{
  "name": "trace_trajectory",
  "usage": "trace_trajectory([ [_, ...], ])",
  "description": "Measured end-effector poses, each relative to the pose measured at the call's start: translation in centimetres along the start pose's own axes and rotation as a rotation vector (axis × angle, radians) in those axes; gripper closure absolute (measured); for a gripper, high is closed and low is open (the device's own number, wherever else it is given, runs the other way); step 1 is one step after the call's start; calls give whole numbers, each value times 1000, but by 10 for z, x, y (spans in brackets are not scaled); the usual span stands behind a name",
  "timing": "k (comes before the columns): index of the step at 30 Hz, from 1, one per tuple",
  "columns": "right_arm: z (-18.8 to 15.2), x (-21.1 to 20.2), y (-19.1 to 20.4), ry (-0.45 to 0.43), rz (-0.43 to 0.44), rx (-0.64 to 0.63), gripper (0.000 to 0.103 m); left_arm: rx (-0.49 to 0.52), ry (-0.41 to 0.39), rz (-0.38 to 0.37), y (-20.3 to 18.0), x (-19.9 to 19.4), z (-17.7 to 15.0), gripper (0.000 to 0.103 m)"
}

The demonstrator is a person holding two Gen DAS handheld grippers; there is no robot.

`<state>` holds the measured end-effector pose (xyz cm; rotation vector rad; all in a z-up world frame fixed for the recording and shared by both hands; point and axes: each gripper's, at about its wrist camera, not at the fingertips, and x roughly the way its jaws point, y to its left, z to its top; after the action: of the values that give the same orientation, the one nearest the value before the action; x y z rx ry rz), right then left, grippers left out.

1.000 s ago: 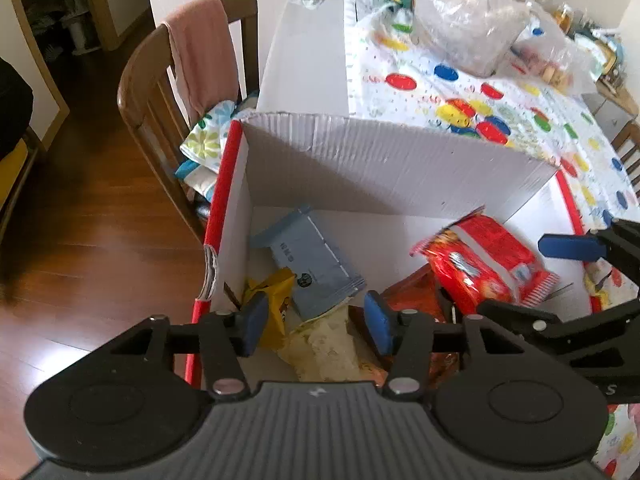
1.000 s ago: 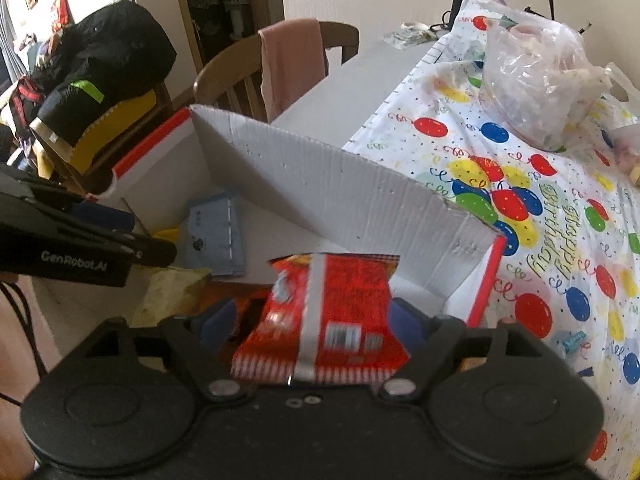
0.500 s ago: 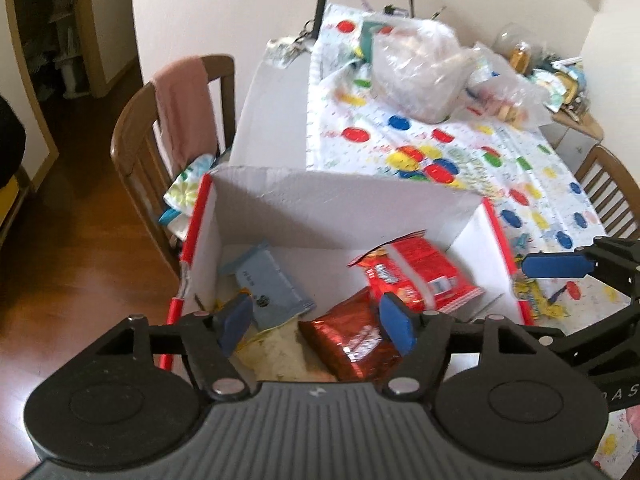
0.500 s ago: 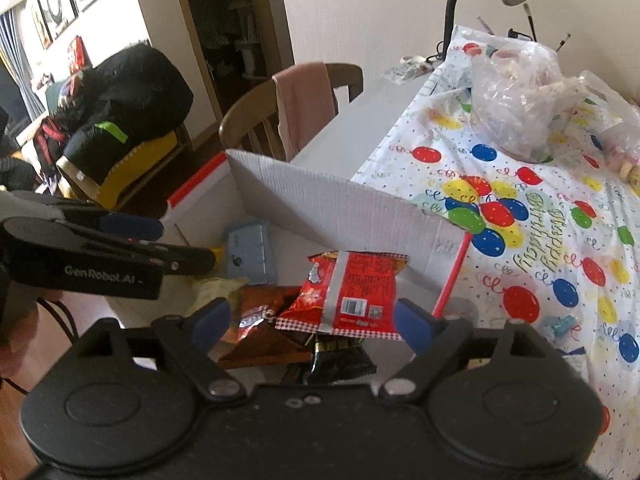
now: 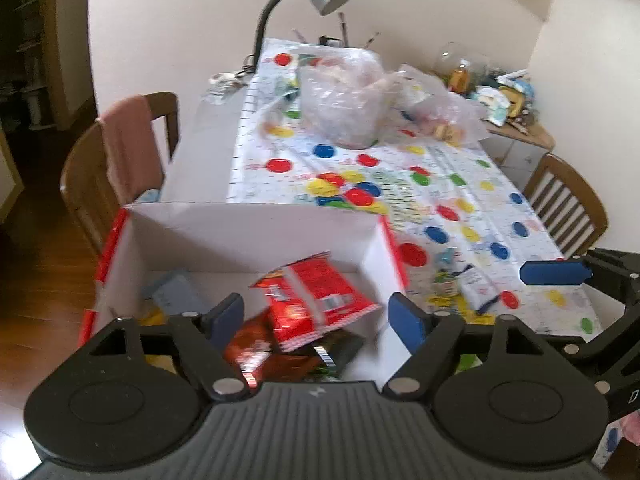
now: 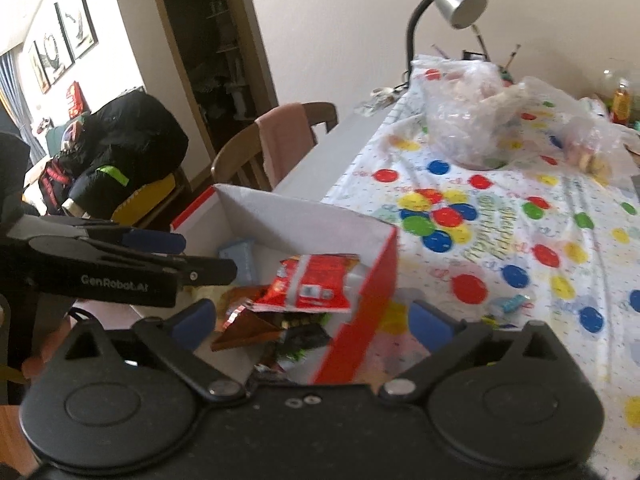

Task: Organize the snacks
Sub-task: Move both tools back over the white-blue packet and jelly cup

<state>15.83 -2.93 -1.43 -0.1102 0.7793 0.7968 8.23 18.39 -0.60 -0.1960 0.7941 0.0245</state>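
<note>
Both grippers, left (image 5: 316,316) and right (image 6: 314,320), have just been opening and hold nothing. The red snack bag (image 5: 316,300) sits inside the box (image 5: 256,236), propped on the pile. It's blurry, but it could slide off toward the near right wall.

Box (image 5: 256,232): matt white corrugated cardboard w/ red edges. Red snack bag (image 5: 316,296) & brown one (image 6: 244,320): glossy, crinkly foil. Desk cloth (image 6: 520,240): smooth printed plastic. Lamp (image 6: 454,0): brushed metal shade. Chair (image 5: 84,184): varnished wood, pink cloth (image 5: 128,140) over it.
</note>
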Motion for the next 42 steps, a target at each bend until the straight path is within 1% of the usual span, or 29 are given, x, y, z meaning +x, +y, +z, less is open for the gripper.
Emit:
trace_trajectory([
  [1,-3,-4,-5,-3,-7,-2,0,2,-4,-7,-6,0,0,19],
  [7,-23,-27,-40,2,-41,-27,0,12,-13,-47,-45,9,-3,17],
  [9,-29,-32,-52,10,-46,-29,0,6,0,-68,-60,15,-3,12],
  [11,-35,-37,-65,17,-53,-32,0,-5,13,-86,-72,21,-3,3],
  [14,-41,-42,-86,29,-59,-30,0,-7,28,-84,-94,33,-5,1],
  [17,-48,-45,-111,44,-70,-27,0,-16,54,-49,-116,49,-8,1],
  [23,-53,-36,-164,77,-90,-14,0,-100,125,34,-146,84,-18,1],
  [25,-53,-28,-177,86,-89,-14,0,-129,128,60,-152,91,-20,1],
  [28,-53,-8,-194,104,-86,-10,0,-146,123,108,-159,97,-22,1],
  [31,-52,19,-206,139,-77,17,0,-163,123,157,-164,105,-24,1],
  [35,-52,54,-216,188,-68,46,4,-195,133,216,-165,112,-24,1],
  [39,-53,85,-218,234,-74,36,9,-213,152,259,-164,120,-23,1],
  [42,-52,102,-216,266,-84,22,11,-218,163,271,-166,126,-21,1],
])
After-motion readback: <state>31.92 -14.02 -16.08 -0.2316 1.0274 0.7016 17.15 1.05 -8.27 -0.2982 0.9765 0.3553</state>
